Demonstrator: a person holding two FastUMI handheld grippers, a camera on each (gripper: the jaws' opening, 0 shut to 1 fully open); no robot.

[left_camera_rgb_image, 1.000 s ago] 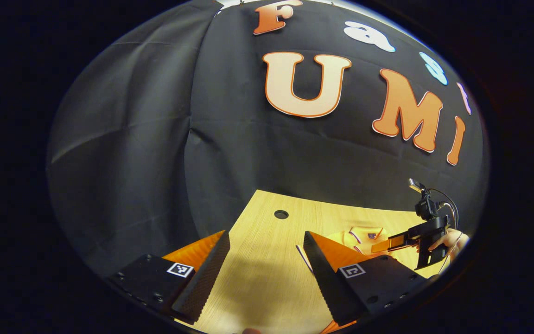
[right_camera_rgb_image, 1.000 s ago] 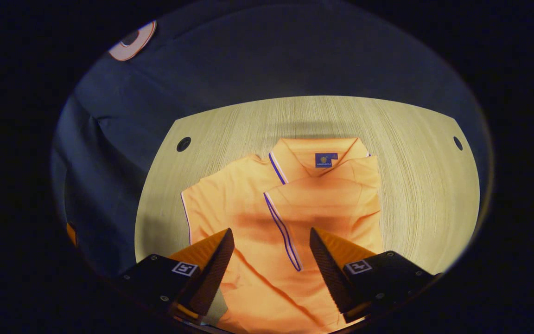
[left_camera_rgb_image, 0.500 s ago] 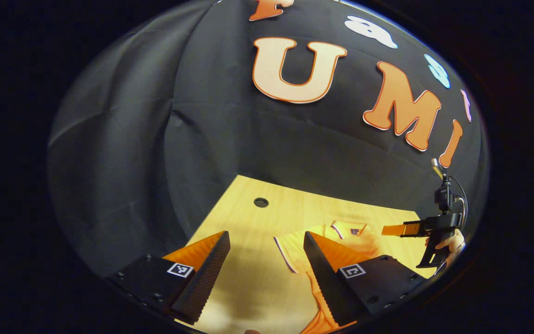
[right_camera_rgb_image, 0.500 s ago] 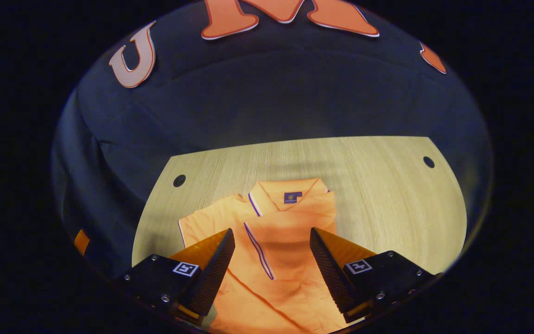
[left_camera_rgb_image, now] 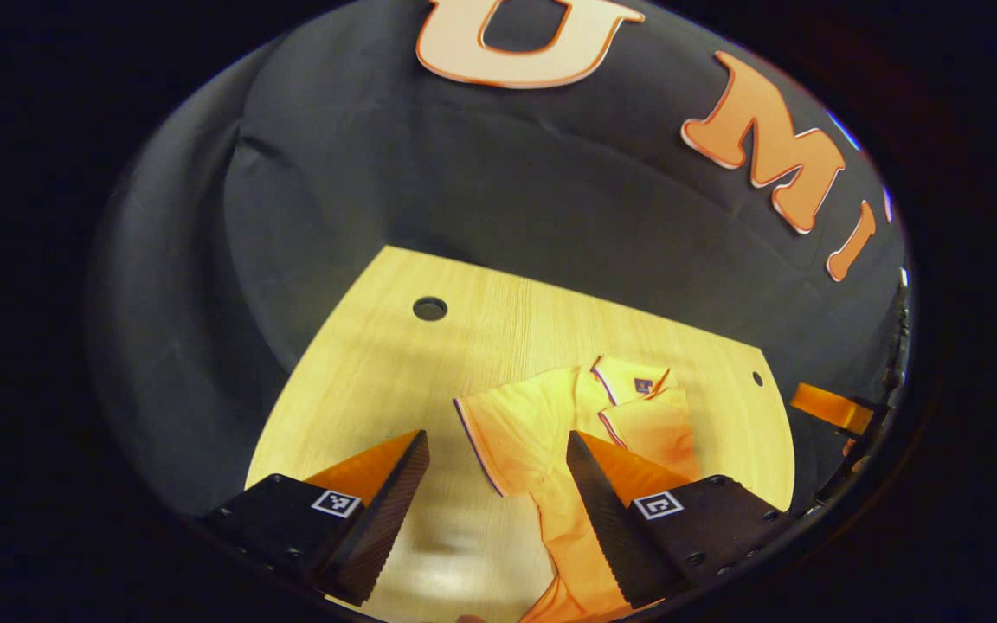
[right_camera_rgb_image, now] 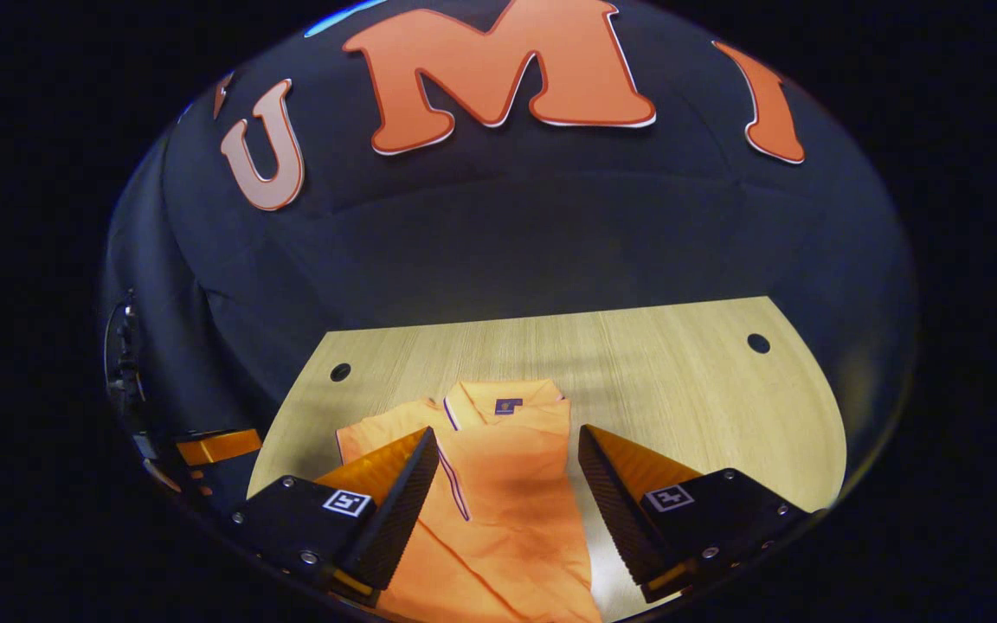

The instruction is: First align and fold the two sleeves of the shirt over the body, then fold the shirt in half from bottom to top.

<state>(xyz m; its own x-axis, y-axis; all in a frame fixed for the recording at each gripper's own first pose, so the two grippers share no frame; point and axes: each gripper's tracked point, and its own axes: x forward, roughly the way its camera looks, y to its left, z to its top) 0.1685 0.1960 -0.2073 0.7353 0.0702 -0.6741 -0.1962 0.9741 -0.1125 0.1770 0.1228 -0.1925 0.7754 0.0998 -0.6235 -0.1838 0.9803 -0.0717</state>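
Both grippers spread wide, gripping nothing, above the shirt.

The right gripper hovers over the orange shirt, one sleeve folded across its body; the left gripper has the shirt ahead to its right on the wooden surface.

Light wood-grain counter, round holes near both far corners. Orange shirt lies flat, collar toward far edge.

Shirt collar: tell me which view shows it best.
The right gripper view: the collar faces the camera, centred between the right gripper's open fingers. In the left gripper view the collar sits farther off, seen obliquely.
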